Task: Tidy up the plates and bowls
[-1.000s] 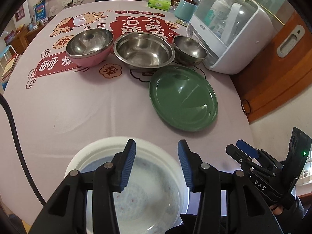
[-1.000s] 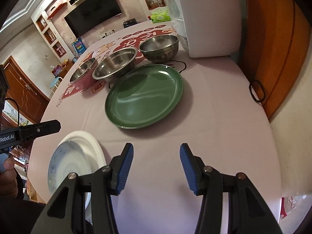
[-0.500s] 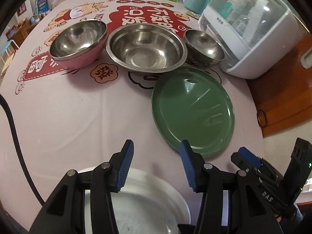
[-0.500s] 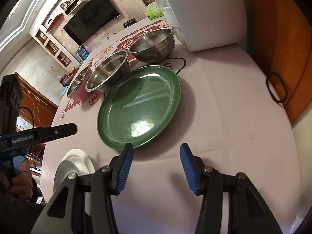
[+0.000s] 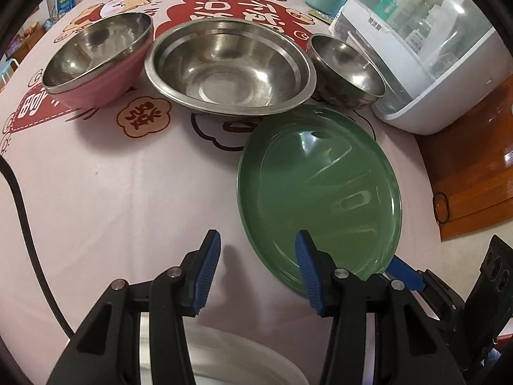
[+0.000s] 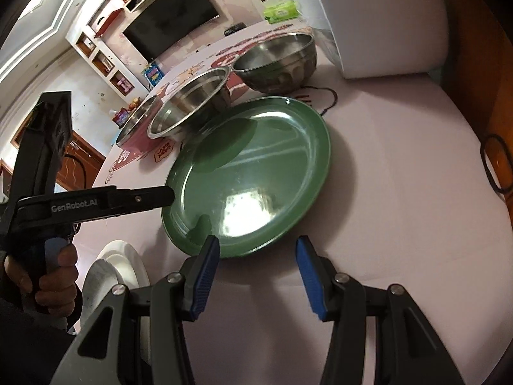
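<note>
Left tool (image 5: 258, 256) and right tool (image 6: 257, 263), both parted and empty, flank near rim of green plate (image 5: 320, 189); bowls beyond.

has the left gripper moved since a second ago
Yes. The left gripper has moved forward off the white plate toward the green plate: a second ago it was over the white plate, now over the tablecloth beside the green plate's near rim.
</note>
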`<state>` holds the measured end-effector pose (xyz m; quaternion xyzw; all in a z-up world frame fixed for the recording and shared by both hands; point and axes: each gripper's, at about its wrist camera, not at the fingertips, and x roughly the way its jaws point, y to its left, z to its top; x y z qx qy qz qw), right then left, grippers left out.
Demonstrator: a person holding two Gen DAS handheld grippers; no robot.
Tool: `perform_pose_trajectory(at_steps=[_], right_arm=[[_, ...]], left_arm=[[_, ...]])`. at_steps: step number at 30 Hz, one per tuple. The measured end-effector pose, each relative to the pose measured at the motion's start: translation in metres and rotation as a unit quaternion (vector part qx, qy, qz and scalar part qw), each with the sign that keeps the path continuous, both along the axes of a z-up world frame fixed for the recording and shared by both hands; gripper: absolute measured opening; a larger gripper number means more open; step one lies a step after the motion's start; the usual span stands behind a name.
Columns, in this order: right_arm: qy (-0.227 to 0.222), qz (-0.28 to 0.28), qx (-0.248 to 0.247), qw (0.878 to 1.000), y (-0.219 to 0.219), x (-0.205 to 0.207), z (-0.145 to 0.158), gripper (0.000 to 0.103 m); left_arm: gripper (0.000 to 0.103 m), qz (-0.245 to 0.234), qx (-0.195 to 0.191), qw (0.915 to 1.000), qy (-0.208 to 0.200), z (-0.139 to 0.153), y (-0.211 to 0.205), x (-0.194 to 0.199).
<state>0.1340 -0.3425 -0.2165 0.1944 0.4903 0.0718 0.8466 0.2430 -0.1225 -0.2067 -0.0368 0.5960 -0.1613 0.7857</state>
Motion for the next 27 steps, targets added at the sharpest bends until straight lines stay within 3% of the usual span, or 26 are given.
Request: perform_pose_trajectory(at_steps=[13, 27], right_arm=[[-0.011, -0.007, -0.026, 1.000, 0.001, 0.000, 0.000, 0.035], [-0.002, -0.020, -0.025, 0.999, -0.005, -0.001, 0.001, 0.028]], left_arm=[[0.026, -0.019, -0.001, 0.9998, 0.009, -0.014, -0.013, 0.002], [0.024, -0.046, 0.023, 0.9987, 0.008, -0.015, -0.027, -0.001]])
